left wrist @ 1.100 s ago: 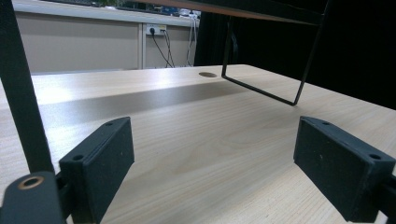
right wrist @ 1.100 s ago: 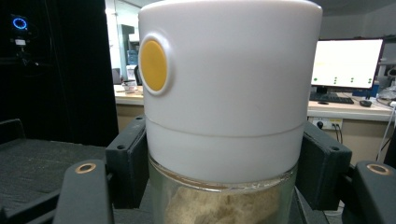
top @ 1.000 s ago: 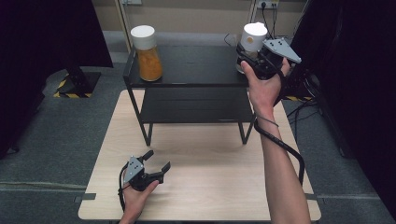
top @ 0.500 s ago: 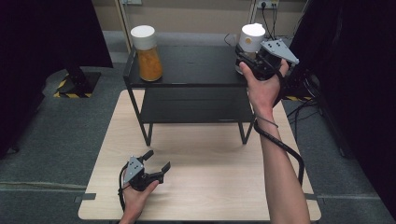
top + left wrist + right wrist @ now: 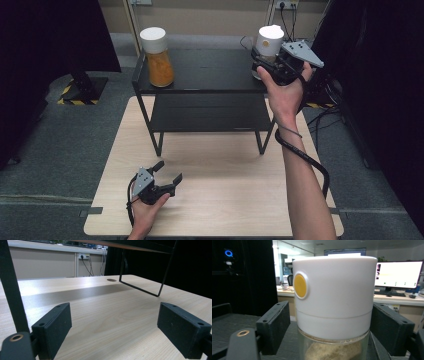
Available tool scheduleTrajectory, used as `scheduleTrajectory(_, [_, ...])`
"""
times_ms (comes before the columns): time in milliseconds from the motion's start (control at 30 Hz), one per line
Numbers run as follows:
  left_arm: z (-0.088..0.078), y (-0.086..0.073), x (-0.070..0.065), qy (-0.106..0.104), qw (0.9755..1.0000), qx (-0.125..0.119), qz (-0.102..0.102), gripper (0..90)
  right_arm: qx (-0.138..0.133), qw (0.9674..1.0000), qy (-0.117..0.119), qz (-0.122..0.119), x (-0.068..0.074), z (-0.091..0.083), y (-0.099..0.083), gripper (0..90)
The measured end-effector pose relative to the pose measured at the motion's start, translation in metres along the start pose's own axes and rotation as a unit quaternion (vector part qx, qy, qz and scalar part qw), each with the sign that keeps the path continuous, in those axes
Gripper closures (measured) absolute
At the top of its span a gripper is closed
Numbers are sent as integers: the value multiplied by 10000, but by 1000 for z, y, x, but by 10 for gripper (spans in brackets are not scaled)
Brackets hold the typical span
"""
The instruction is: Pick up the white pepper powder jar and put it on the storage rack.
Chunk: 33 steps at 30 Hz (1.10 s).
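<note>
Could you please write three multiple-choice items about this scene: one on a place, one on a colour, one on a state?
1. Where does the jar with orange contents stand?
A. on the black shelf's top left
B. on the wooden table
C. on the floor

2. What colour is the round button on the white lid?
A. blue
B. yellow
C. red

3. How are the left gripper's jaws?
A. shut on a jar
B. shut, empty
C. open, empty

Answers: 1 A, the high view shows it at the shelf's left end. 2 B, seen in the right gripper view. 3 C, bare table shows between them.
</note>
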State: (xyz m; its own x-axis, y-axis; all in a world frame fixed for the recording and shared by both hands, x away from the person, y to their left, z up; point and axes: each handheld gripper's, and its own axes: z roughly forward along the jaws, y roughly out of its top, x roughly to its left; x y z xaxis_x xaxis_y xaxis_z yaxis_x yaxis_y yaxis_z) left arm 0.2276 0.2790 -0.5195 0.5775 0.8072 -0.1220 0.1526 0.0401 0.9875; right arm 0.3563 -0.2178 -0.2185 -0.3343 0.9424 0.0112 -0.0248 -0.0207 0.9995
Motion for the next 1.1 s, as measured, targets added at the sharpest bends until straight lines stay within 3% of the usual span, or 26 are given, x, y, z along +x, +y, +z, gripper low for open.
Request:
scheduleTrajectory(367, [0,0,-1,7,10000,-2,6,118,-32,9993,298,224,-12,-22,-3,133])
scheduleTrajectory(800, [0,0,-1,7,10000,-4,28,118,-128,9990,421,75,-18,-54,-6,123])
scheduleTrajectory(1100, [0,0,-1,7,10000,-1,39,118,-21,9987,509,-15,-18,-72,-13,117])
